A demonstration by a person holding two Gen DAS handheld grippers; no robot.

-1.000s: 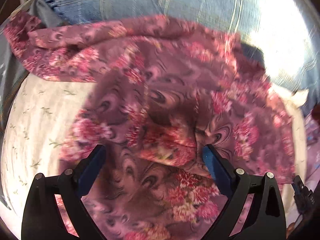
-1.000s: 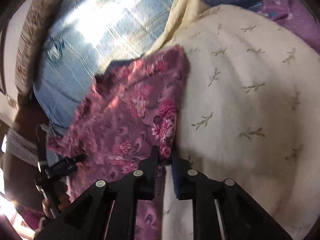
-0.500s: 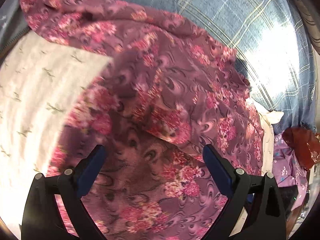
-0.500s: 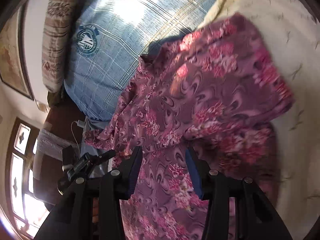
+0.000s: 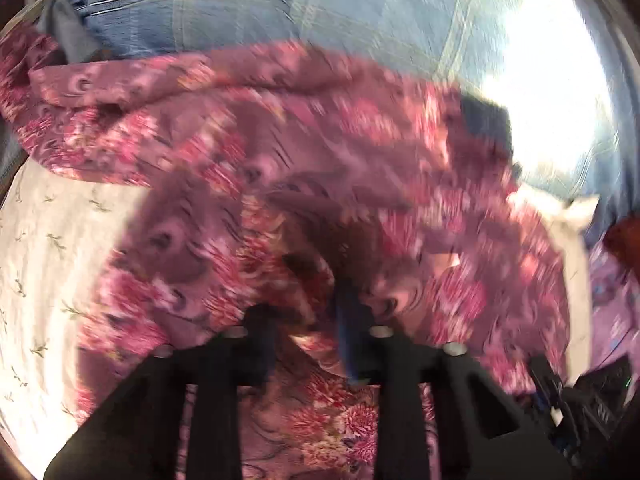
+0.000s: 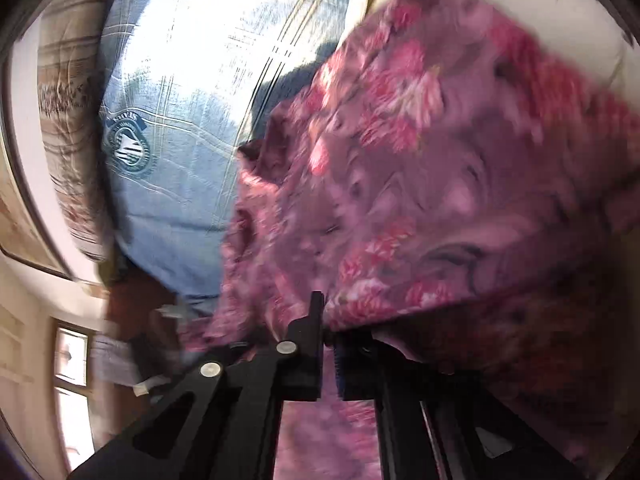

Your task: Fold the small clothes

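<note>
The pink flowery cloth [image 5: 304, 168] lies crumpled on the white bed cover [image 5: 44, 248], near the blue pillow [image 5: 280, 4]. The left gripper [image 5: 308, 320] is closing on a fold of it. The right gripper [image 6: 328, 320] pinches its edge.

Crumpled floral garment [image 5: 280, 184] spread on a cream sheet [image 5: 48, 248].

A purple cloth printed with pink and red flowers and dark swirls is seen bunched in loose folds. Its far edge is laid against a blue checked pillow [image 5: 320, 8]; a near fold is lifted off the sheet, and the rest is draped across the sheet's middle.
</note>
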